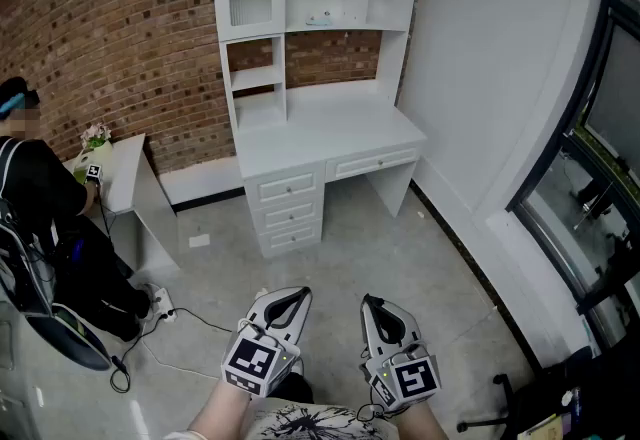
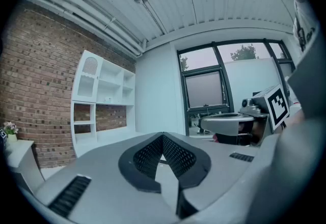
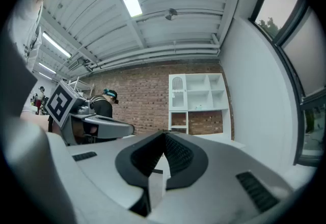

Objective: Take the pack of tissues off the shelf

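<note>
Two handheld grippers are held level over a grey floor [image 1: 420,258], facing a white shelf unit [image 1: 255,3] set against a brick wall [image 1: 120,28]. The left gripper [image 1: 300,293] is clenched with nothing between its jaws, and the right gripper [image 1: 369,301] is likewise clamped shut and empty. The pack of tissues [image 1: 325,18], pale and small at this range, lies on a middle shelf above the white counter [image 1: 320,123], well apart from both grippers. At far left, a person in dark clothing [image 1: 40,188] stands beside a small side table [image 1: 125,173] bearing flowers [image 1: 95,136].
</note>
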`<state>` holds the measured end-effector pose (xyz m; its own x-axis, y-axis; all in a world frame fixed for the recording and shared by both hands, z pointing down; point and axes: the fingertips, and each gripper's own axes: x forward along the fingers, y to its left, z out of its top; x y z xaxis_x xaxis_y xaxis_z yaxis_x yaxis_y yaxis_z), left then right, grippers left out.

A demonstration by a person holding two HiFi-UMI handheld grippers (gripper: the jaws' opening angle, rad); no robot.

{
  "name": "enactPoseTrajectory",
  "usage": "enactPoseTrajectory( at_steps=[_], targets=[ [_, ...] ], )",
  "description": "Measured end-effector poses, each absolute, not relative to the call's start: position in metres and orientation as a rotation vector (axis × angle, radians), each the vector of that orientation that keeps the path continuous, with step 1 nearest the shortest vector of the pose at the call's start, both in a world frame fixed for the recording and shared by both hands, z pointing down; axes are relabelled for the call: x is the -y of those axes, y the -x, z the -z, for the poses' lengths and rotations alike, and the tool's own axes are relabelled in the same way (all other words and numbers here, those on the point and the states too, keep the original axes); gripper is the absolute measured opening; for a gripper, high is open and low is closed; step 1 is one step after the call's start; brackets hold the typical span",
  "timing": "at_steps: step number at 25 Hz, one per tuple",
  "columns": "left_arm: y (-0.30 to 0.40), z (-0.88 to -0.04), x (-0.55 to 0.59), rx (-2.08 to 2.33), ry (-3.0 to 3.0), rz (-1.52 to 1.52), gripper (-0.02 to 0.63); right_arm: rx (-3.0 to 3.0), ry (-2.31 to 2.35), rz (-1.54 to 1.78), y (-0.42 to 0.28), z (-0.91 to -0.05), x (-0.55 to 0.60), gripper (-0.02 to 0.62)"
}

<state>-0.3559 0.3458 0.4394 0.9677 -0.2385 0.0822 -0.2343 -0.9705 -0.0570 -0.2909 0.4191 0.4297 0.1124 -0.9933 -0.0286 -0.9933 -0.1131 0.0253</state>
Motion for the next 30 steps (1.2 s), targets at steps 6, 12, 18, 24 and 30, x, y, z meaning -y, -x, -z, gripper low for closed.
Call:
enactPoseTrajectory(
  at_steps=[6,12,18,24,30],
  targets=[
    [0.354,-0.440,-0.344,-0.392,3.086,0.112,0.014,-2.092,2.351,-0.049,0.288,-0.435,-0.421,0.005],
    [0.347,-0.444,-0.343,-0.388,3.123,0.116,0.013,-2.031,2.369,-0.013,0.275,-0.439,-0.425,0.005],
    [0.335,-0.460,-0.334,-0.389,3.132,0.155,0.014,-1.980,2.380,0.047,0.254,-0.453,-0.420,0.005],
    [0.297,-0.467,-0.291,-0.351,3.159,0.143,0.014,-1.958,2.448,0.007,0.220,-0.457,-0.383,0.005],
    [0.240,-0.463,-0.208,-0.291,3.155,0.114,0.014,-1.908,2.496,-0.027,0.162,-0.450,-0.304,0.005]
  ],
)
